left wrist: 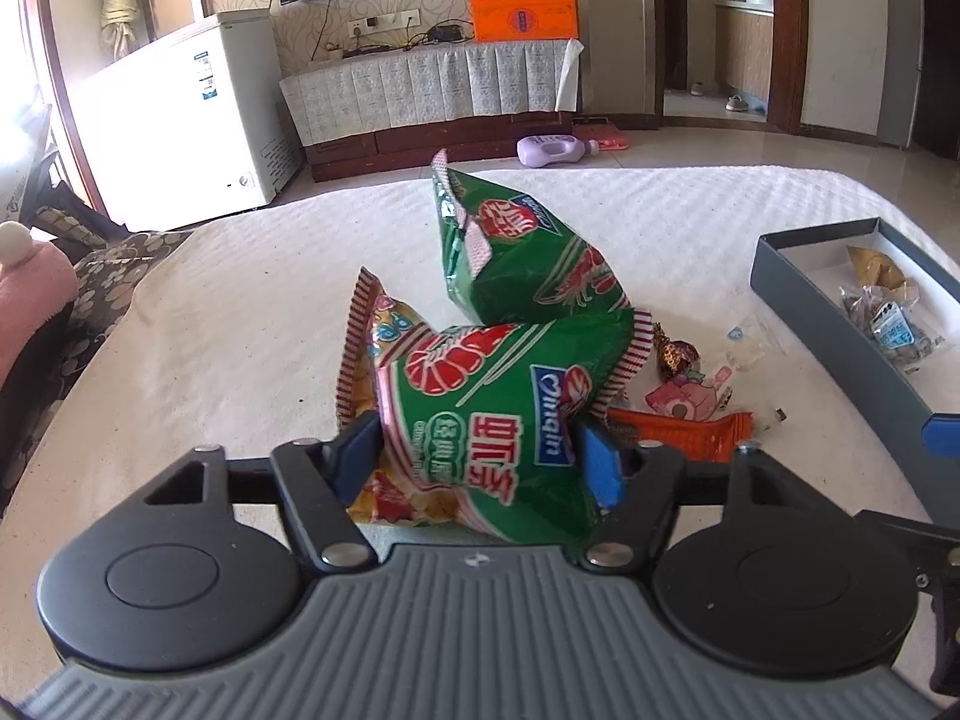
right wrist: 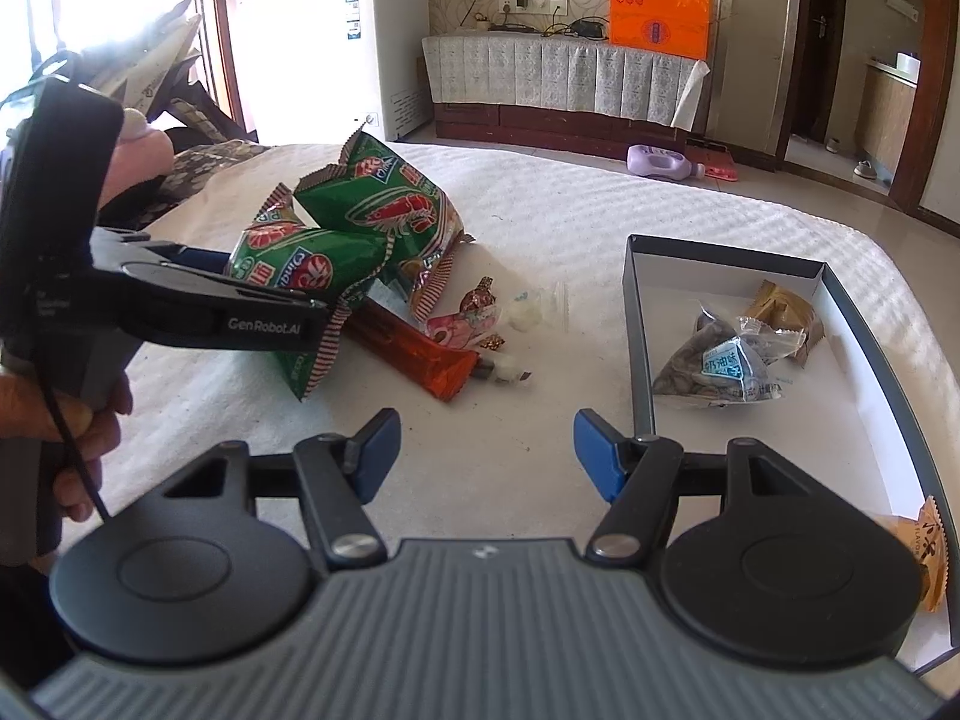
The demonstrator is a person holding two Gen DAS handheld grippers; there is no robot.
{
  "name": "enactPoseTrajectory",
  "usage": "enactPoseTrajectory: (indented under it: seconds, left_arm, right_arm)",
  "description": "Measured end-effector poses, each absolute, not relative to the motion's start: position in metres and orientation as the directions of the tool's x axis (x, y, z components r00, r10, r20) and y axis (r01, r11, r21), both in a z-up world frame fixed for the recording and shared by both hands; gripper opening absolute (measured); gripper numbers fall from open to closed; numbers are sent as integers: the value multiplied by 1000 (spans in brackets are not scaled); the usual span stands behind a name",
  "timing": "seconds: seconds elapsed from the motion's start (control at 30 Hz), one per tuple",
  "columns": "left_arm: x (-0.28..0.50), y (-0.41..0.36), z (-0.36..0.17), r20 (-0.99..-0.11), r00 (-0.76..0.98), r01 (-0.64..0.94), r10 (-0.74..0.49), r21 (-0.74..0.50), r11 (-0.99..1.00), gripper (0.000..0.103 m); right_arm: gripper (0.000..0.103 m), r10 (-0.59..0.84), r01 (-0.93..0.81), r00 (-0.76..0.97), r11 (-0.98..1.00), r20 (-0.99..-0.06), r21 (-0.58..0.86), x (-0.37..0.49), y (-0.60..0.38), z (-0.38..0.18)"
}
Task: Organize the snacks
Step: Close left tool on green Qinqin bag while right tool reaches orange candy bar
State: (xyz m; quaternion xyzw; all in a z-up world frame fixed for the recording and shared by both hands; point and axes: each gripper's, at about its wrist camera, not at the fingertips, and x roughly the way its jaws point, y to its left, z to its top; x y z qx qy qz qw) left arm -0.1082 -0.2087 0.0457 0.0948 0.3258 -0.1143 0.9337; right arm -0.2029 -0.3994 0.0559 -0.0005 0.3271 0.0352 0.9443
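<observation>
Two green shrimp-chip bags (left wrist: 510,420) lie on the white bedspread (left wrist: 240,312); my left gripper (left wrist: 480,456) is clamped on the nearer one. The grey box (right wrist: 639,324) sits at two o'clock, partly filled. My right gripper (right wrist: 486,450) hangs with jaws apart, empty. Next move, as I judge: lift and carry the bag to the box.

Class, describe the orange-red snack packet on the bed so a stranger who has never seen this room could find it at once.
Start at the white bedspread, left of the grey box. Below the pile of green shrimp-chip bags lies the long orange-red packet, flat and partly under them. It is the only plain, slim, stick-shaped wrapper there; the sweets beside it are small and twisted.
</observation>
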Motion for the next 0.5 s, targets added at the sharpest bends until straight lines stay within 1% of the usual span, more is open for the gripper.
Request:
enactPoseTrajectory:
  seconds: [0.13,0.23,0.37,0.47,0.5]
  left_arm:
    - [-109,-202,50,-629,758,266,-172,57,962,69]
    - [-110,-200,54,-623,762,257,-173,46,965,69]
    - [-113,-197,60,-610,776,243,-163,50,969,69]
    - [-112,-192,61,-615,773,230,-154,46,972,69]
    - [-112,-191,61,-618,771,226,-153,42,973,69]
  right_arm:
    - [65,81,-73,793,997,-604,38,-200,-398,57]
    - [65,107,-100,804,994,-584,44,-198,-396,56]
    - [65,120,-137,811,991,-572,14,-195,-387,54]
    - [57,148,-171,804,985,-576,16,-187,-382,51]
    - [51,156,-180,799,983,-580,16,-184,-379,50]
